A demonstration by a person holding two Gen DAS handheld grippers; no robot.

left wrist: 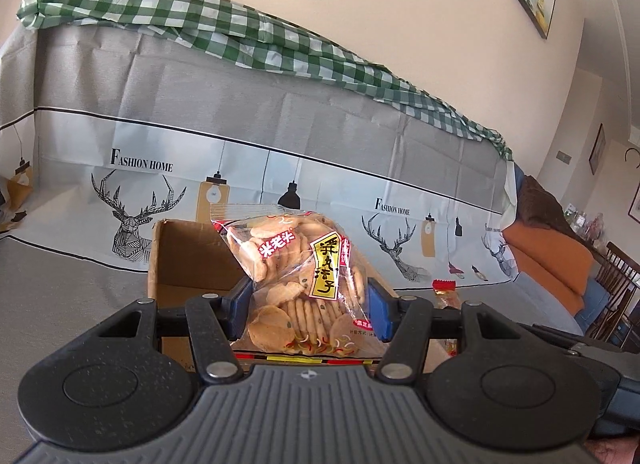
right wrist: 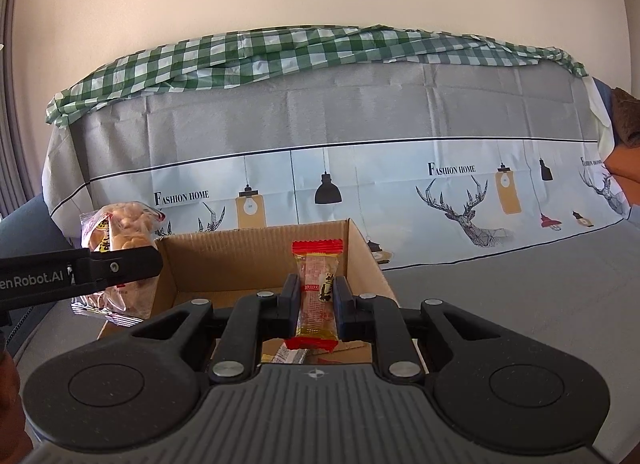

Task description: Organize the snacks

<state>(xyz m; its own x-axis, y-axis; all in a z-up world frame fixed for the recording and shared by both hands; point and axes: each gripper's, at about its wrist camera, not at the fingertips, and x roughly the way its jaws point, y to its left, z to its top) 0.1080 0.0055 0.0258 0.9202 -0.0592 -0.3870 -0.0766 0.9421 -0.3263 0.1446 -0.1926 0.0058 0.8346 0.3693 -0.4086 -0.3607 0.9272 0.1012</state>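
Left wrist view: left tongs (left wrist: 308,306) clenched on a clear bag of rice crackers (left wrist: 298,284), blue pads pressing both sides, bag upright at frame centre, its top leaning toward the upper left. Directly behind and below it sits an open cardboard box (left wrist: 188,260), left wall and bare floor visible; bag hangs over the box's right part. Just right of the tongs, a small red-ended wrapped snack (left wrist: 445,289) peeks out, low right of centre. Right wrist view: right tongs (right wrist: 317,304) clamped on that same narrow wrapped snack (right wrist: 318,292), held upright at frame centre over the near part of the cardboard box (right wrist: 224,260). A few small packets (right wrist: 286,356) lie in the box under the tongs, partly hidden. At mid left, the left tongs' black arm (right wrist: 80,270) crosses in with the cracker bag (right wrist: 120,240), just beside the box's left wall. The box rests on a grey cloth-covered surface (right wrist: 520,304). Far back: a grey cover printed with deer and lamps (right wrist: 400,124), a green checked cloth (right wrist: 280,52) along its top, a plain wall behind.
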